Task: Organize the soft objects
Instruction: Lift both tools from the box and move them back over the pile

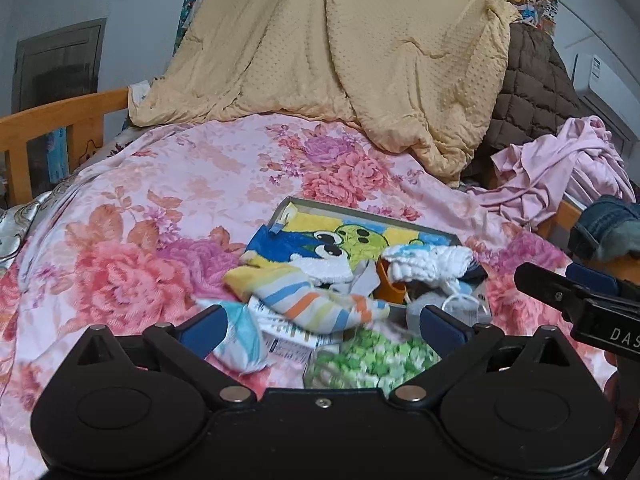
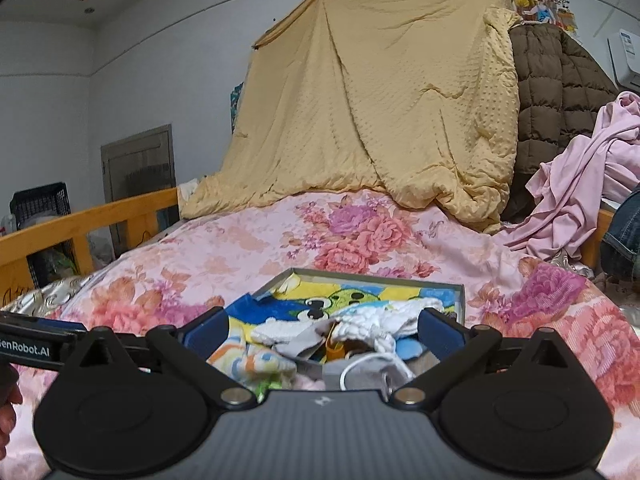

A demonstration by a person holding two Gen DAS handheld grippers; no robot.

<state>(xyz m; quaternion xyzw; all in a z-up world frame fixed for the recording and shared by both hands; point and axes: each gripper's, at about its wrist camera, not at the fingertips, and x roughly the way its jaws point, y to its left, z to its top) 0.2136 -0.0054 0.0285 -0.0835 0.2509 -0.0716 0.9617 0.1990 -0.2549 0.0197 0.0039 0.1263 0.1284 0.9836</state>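
A shallow grey box [image 1: 362, 213] lies on the floral bedspread [image 1: 168, 184], heaped with soft things: a yellow-and-blue cartoon towel [image 1: 320, 240], a striped cloth [image 1: 316, 300], a white fluffy cloth [image 1: 432, 262], a green-and-white fuzzy item [image 1: 376, 356] and a white-and-teal pouch [image 1: 242, 336] at the near edge. My left gripper [image 1: 322, 326] is open just above the near end of the pile, holding nothing. My right gripper [image 2: 322, 330] is open over the same box [image 2: 460, 300], above the towel [image 2: 332, 300] and white cloth [image 2: 384, 320]. It also shows at the right of the left wrist view [image 1: 560, 288].
A yellow blanket [image 1: 340, 48] hangs at the far end of the bed. A brown quilted coat [image 1: 532, 88] and crumpled pink cloth [image 1: 560, 168] lie at the right. A wooden bed rail [image 1: 60, 120] runs along the left. An orange object [image 1: 390, 286] sits in the box.
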